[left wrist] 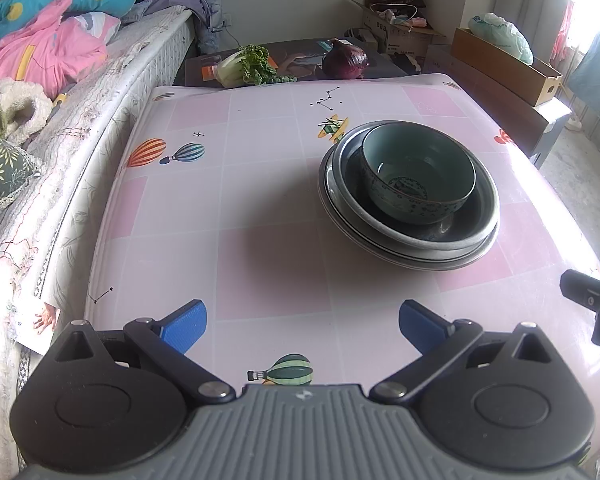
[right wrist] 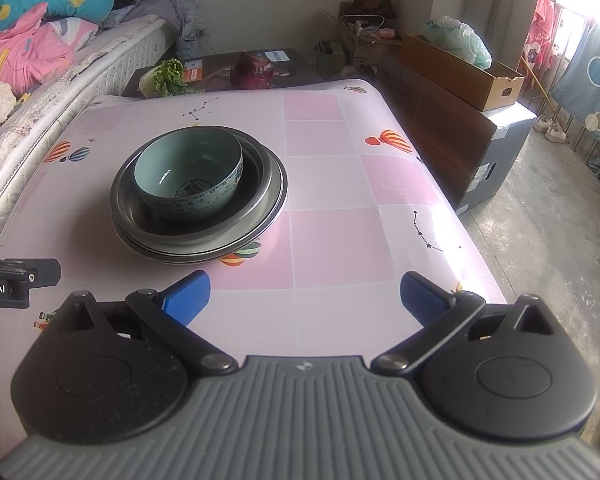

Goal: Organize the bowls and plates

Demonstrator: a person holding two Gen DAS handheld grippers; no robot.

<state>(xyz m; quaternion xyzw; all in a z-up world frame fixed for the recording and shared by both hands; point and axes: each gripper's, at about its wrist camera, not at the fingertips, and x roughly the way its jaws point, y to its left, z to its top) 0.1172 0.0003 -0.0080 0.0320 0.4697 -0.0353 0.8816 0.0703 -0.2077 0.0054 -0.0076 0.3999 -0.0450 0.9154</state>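
Observation:
A pale green ceramic bowl [left wrist: 418, 182] sits inside a metal bowl [left wrist: 472, 222], which rests on a stack of metal plates [left wrist: 424, 262] on the pink table [left wrist: 260, 256]. The same stack shows in the right wrist view: green bowl [right wrist: 190, 178], metal bowl [right wrist: 256, 188], plates [right wrist: 204, 254]. My left gripper [left wrist: 302, 326] is open and empty, near the table's front edge, left of the stack. My right gripper [right wrist: 304, 300] is open and empty, in front of and to the right of the stack.
A bed with bedding [left wrist: 40, 92] runs along the table's left side. A cabbage [left wrist: 244, 66] and a purple cabbage [left wrist: 345, 63] lie on a dark low table beyond the far edge. Cardboard boxes [right wrist: 460, 72] and a dark cabinet [right wrist: 460, 136] stand to the right.

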